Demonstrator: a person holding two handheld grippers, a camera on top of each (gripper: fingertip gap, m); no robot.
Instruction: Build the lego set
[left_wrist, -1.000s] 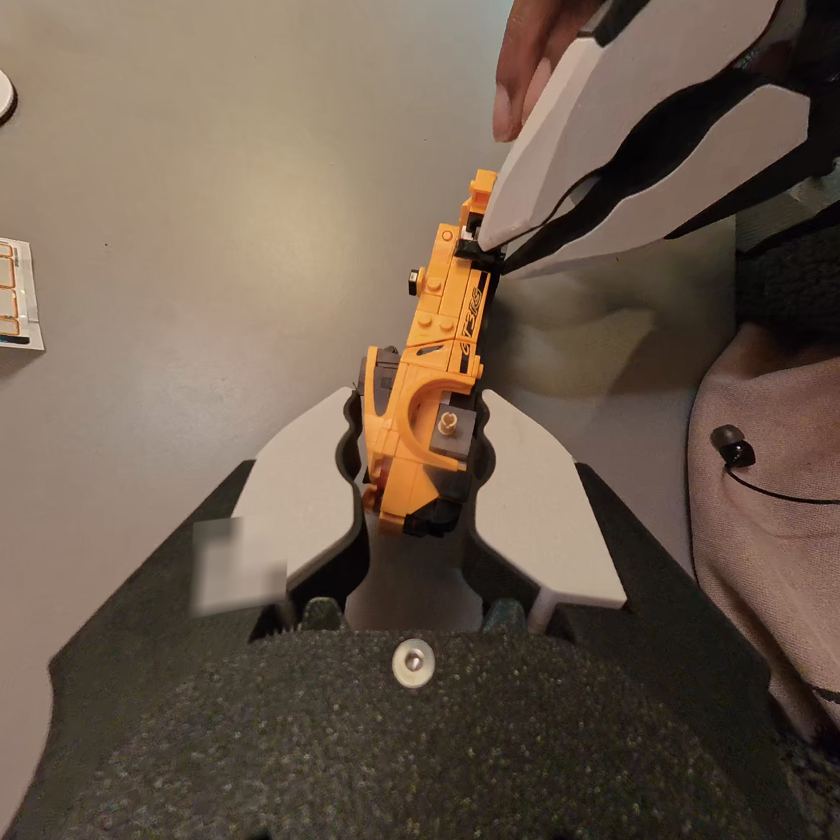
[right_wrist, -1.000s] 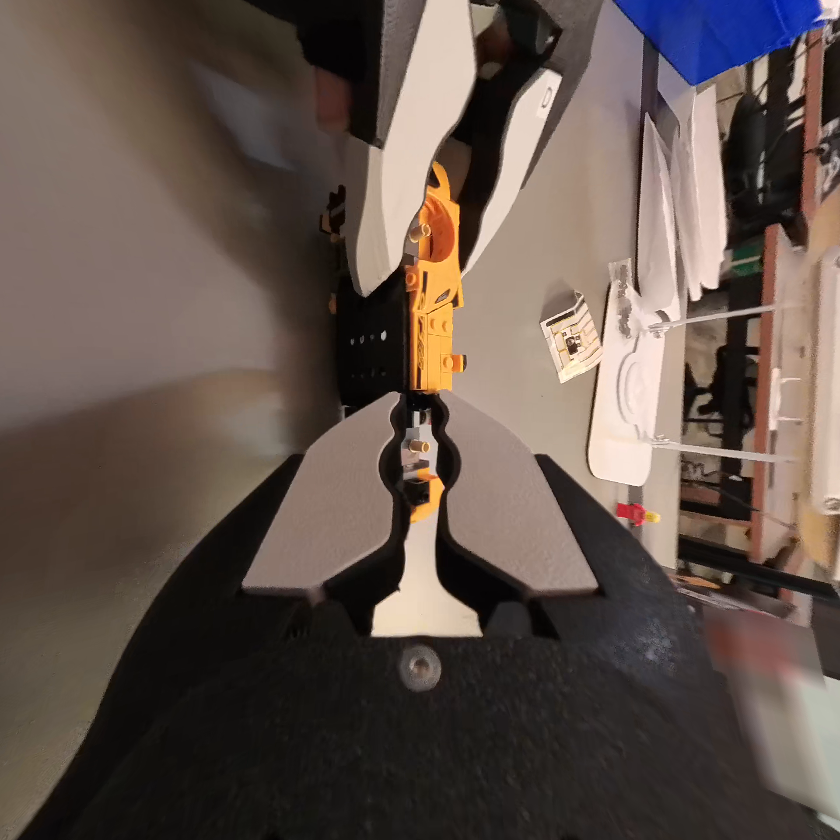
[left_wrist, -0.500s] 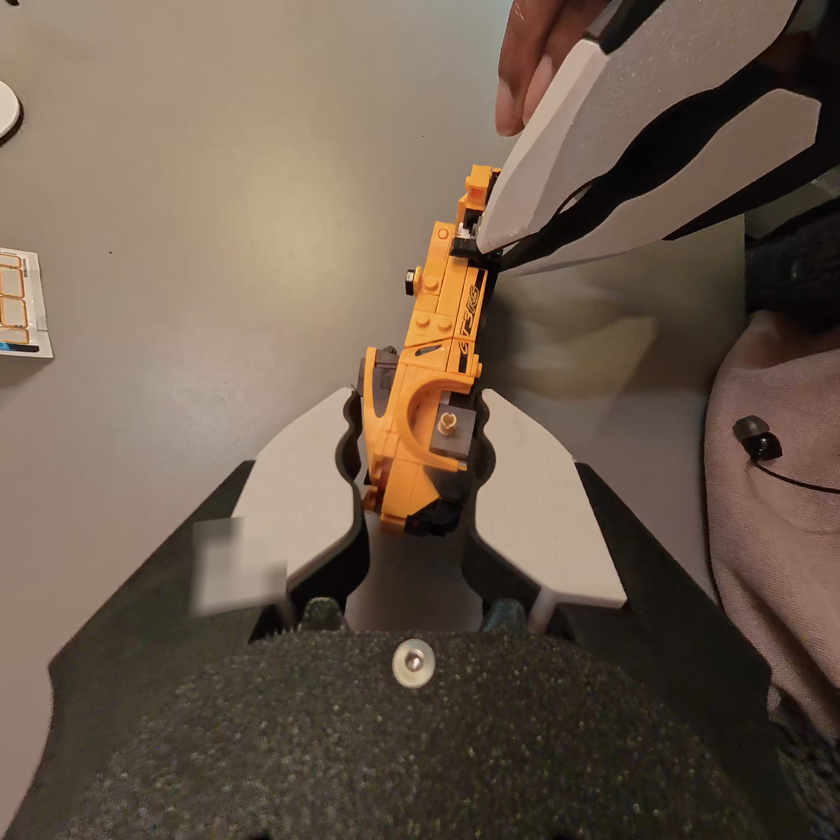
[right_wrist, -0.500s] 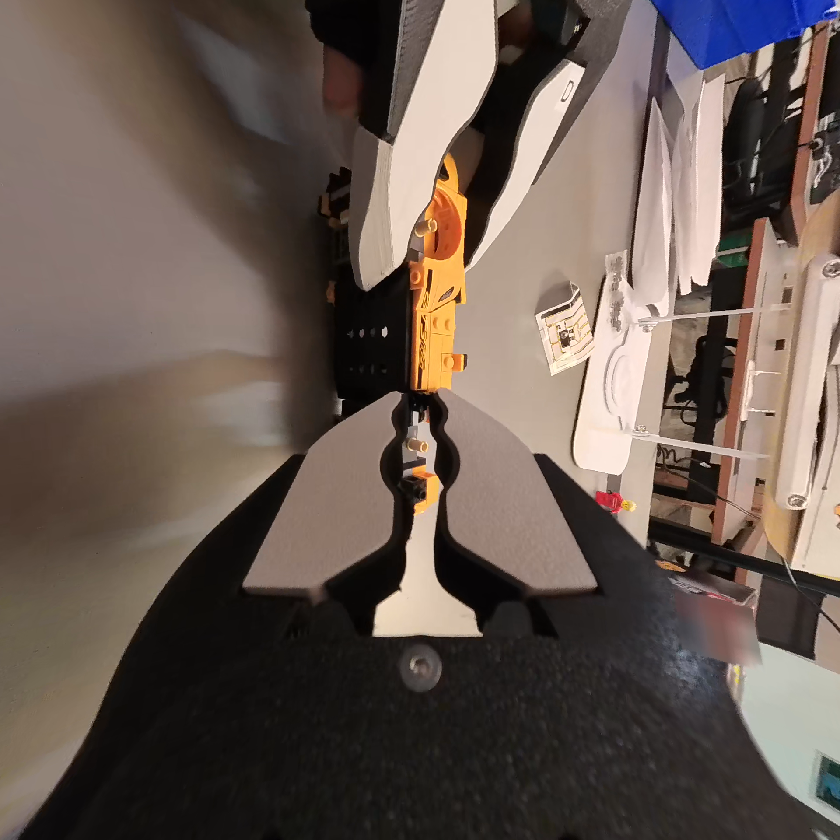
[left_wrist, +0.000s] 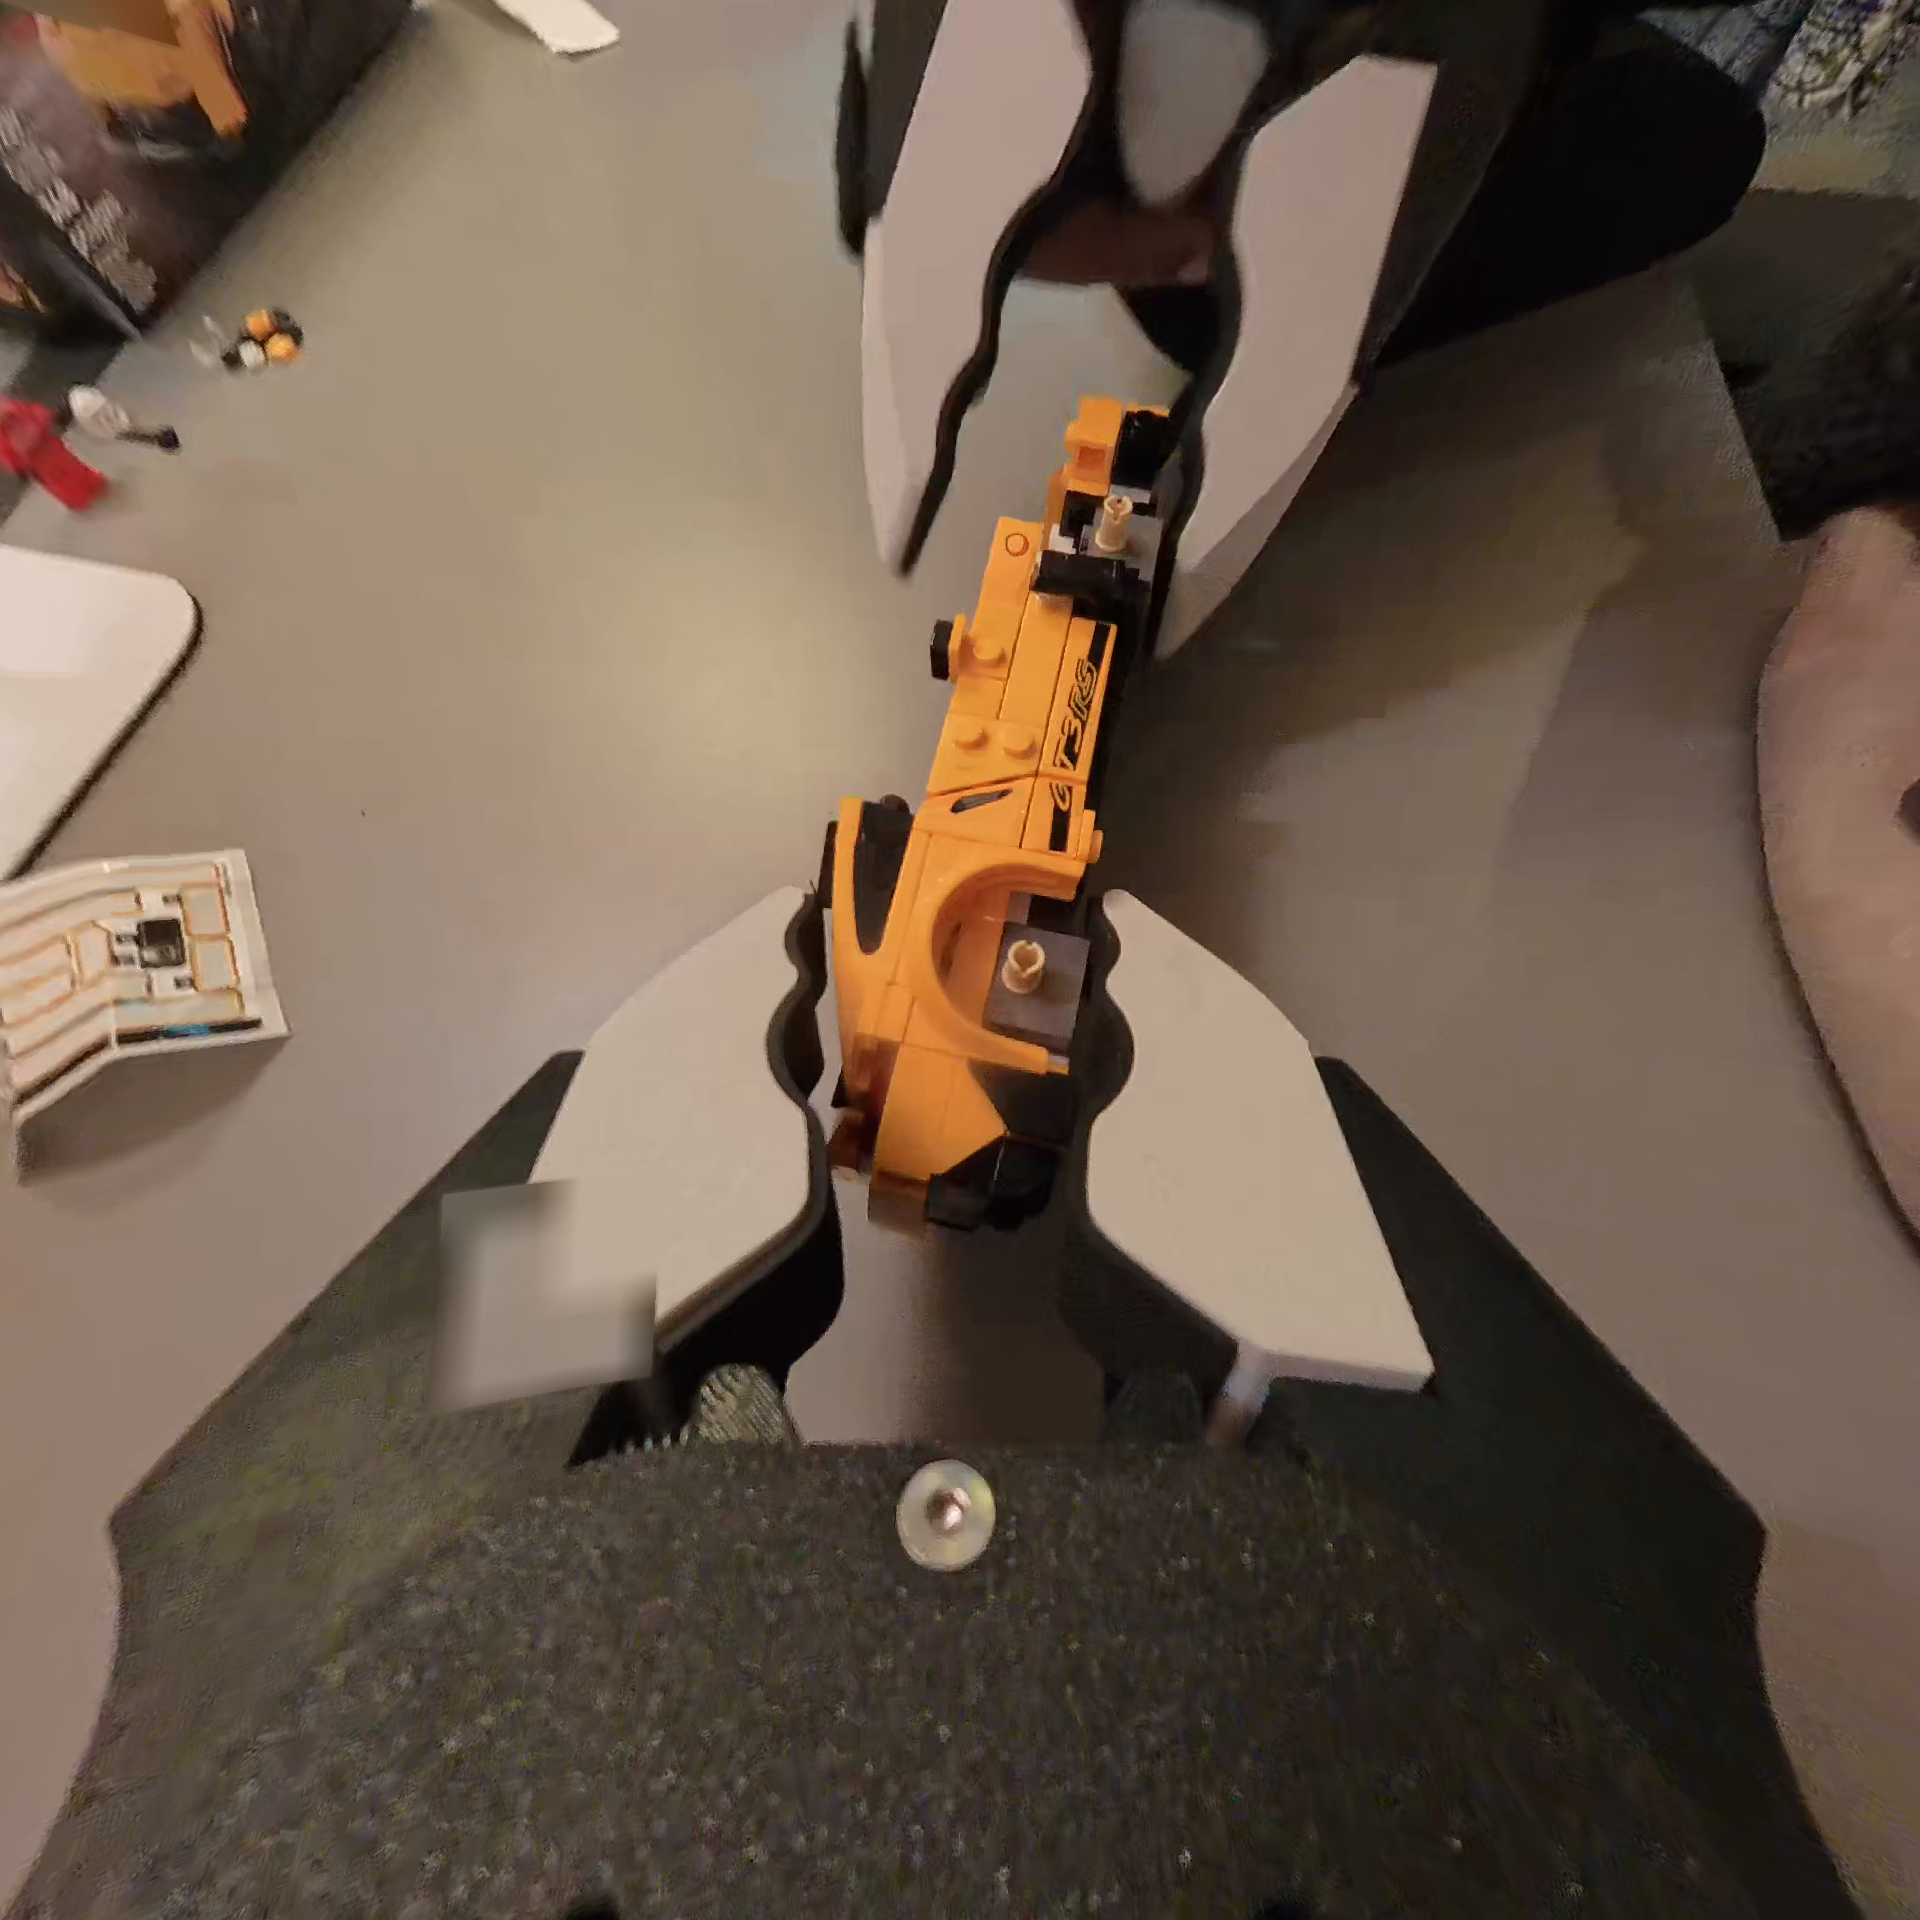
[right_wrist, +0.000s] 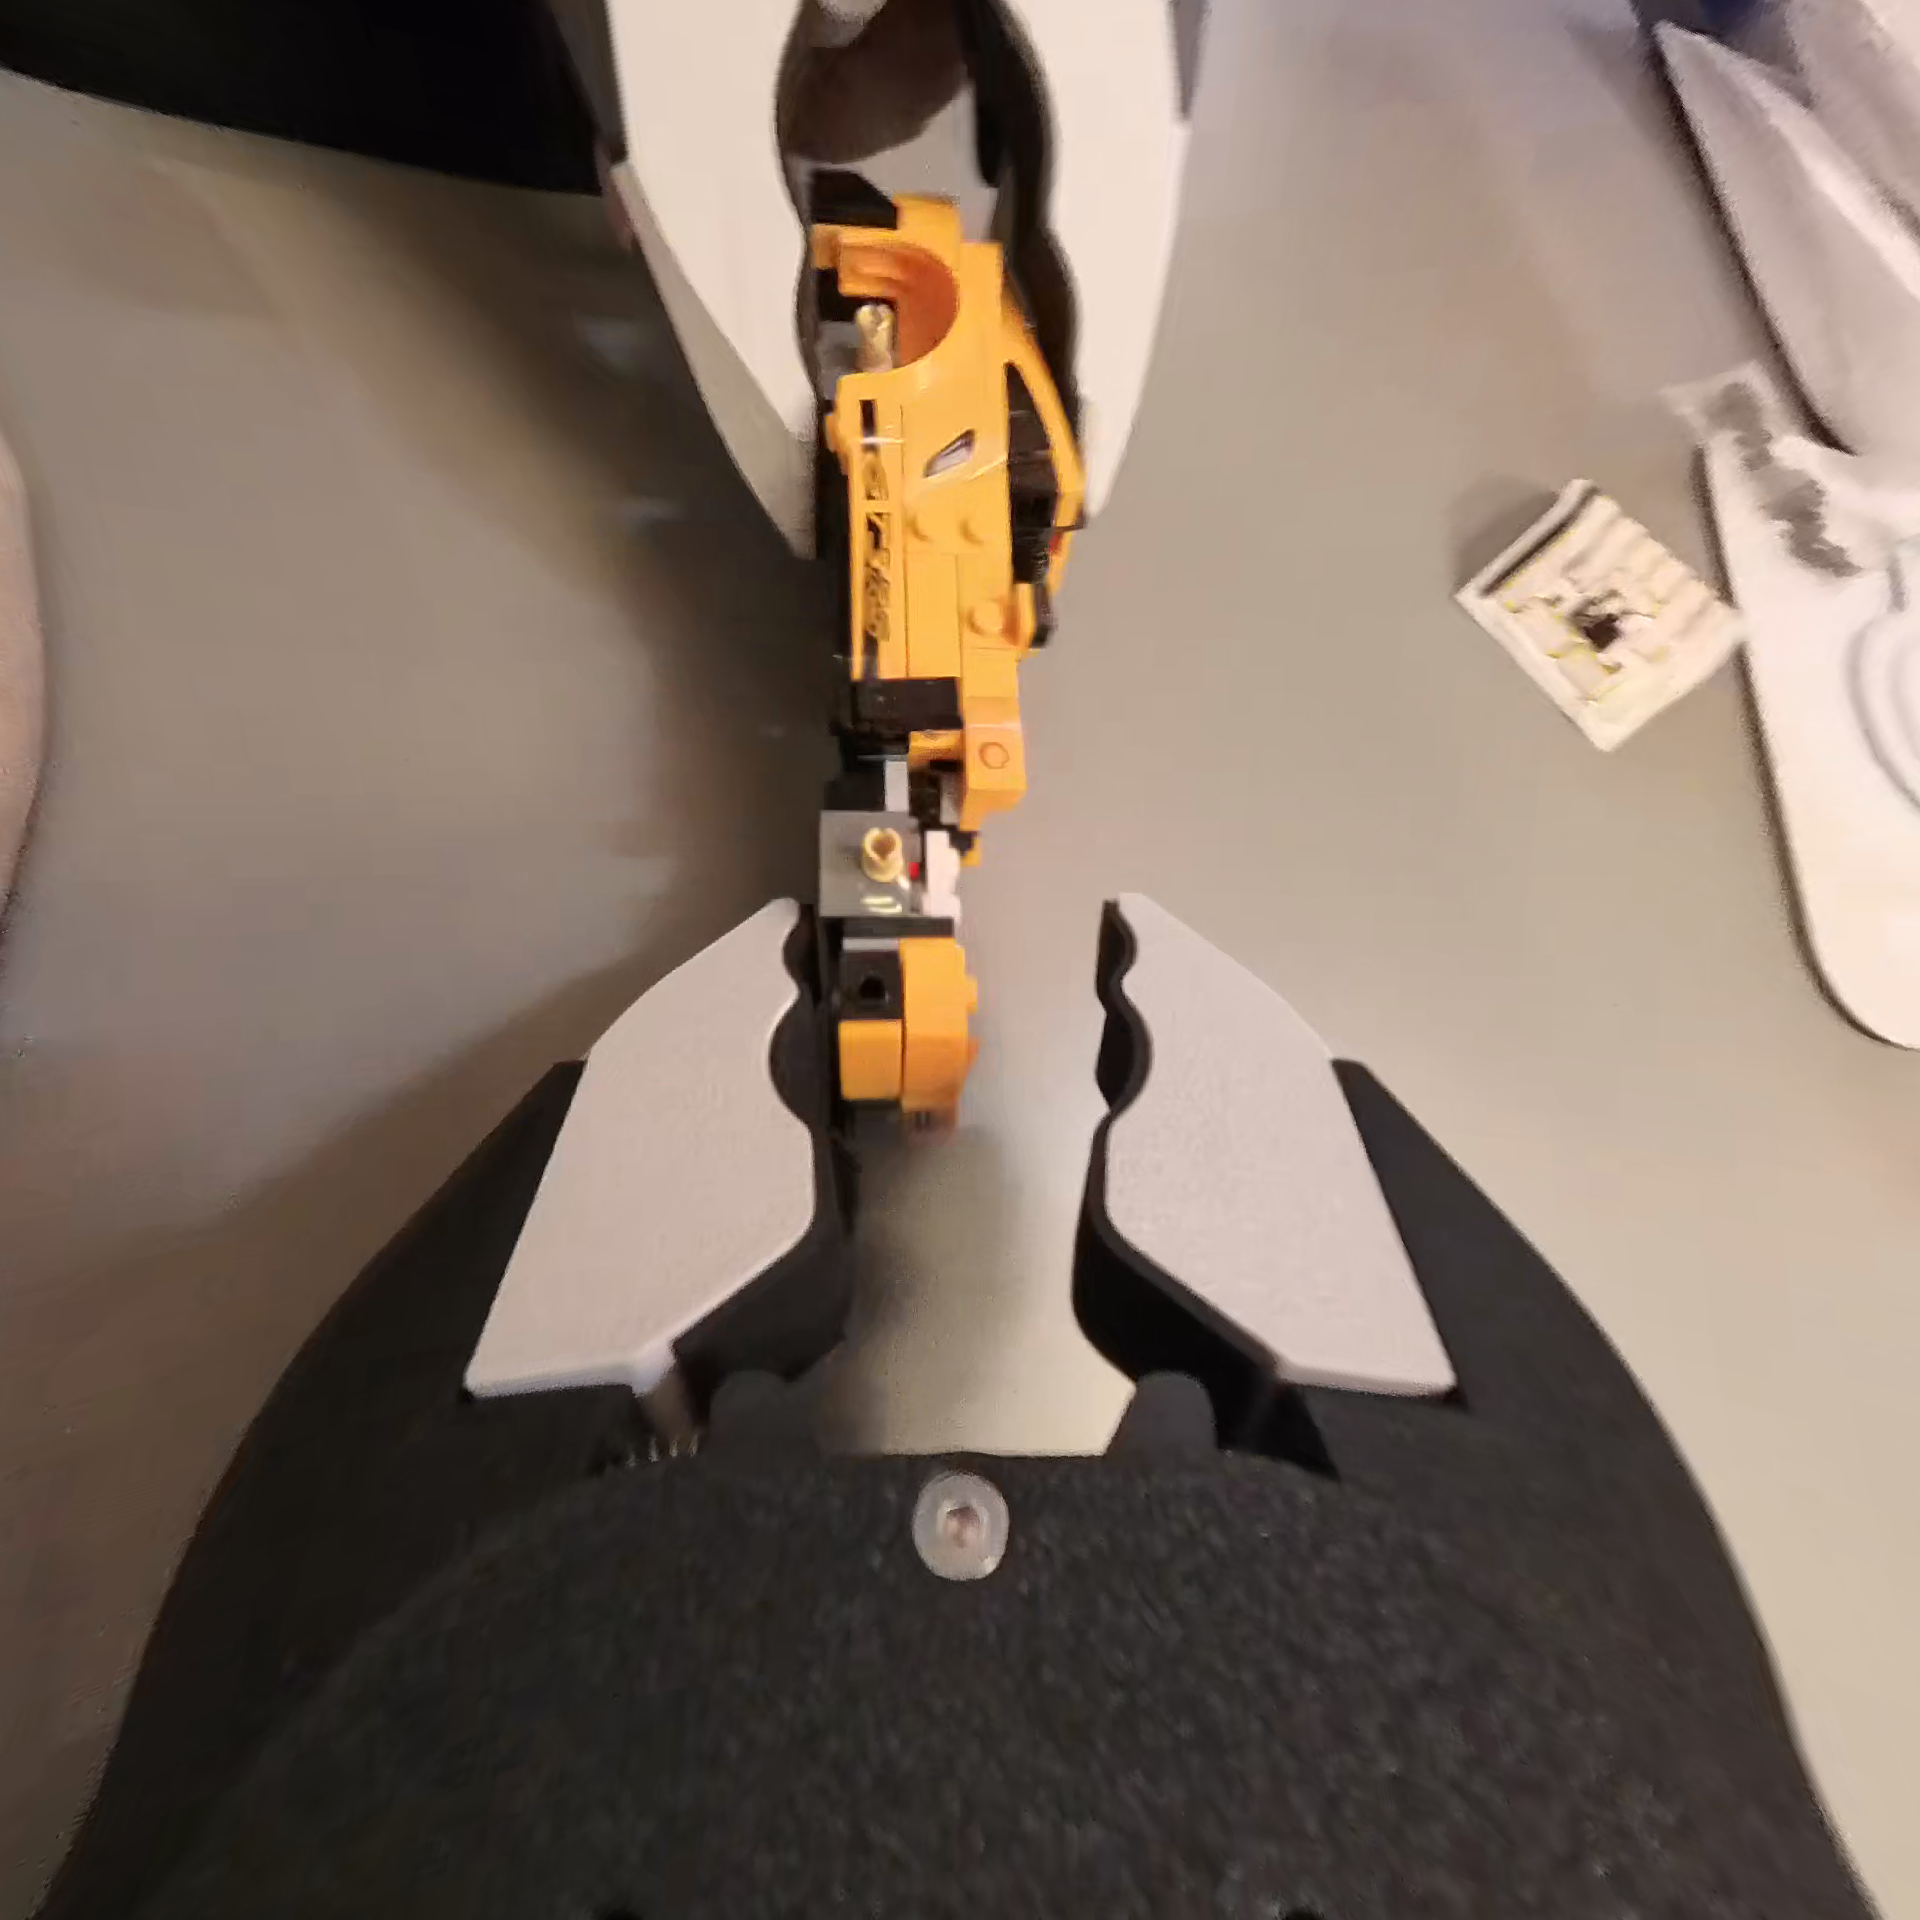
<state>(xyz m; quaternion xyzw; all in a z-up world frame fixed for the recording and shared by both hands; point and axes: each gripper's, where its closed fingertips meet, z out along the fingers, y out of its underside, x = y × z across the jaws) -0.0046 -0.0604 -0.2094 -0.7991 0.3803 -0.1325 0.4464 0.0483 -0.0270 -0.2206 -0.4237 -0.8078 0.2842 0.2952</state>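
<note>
An orange and black lego car body (left_wrist: 997, 831) is held on its side above the grey table. My left gripper (left_wrist: 956, 997) is shut on one end of it, at the wheel arch with a tan axle pin. The car also shows in the right wrist view (right_wrist: 935, 582). My right gripper (right_wrist: 951, 997) is open around the car's other end; its left finger lies against the car and its right finger stands apart. In the left wrist view the right gripper (left_wrist: 1049, 561) comes down from the top, fingers spread.
A sticker sheet (left_wrist: 125, 977) lies on the table at the left, with a white tray (left_wrist: 73, 665), a dark lego box (left_wrist: 104, 156) and small loose pieces (left_wrist: 260, 338) beyond it. A pinkish cloth (left_wrist: 1849, 831) lies at the right. The sticker sheet (right_wrist: 1590, 613) and white bags (right_wrist: 1829, 312) show right. Tip to tip, the grippers are about 7 cm apart.
My right gripper has opened and let go of the car's end. Both views have swung round, so the table's left side with box and pieces now shows. The left gripper still holds the car.
</note>
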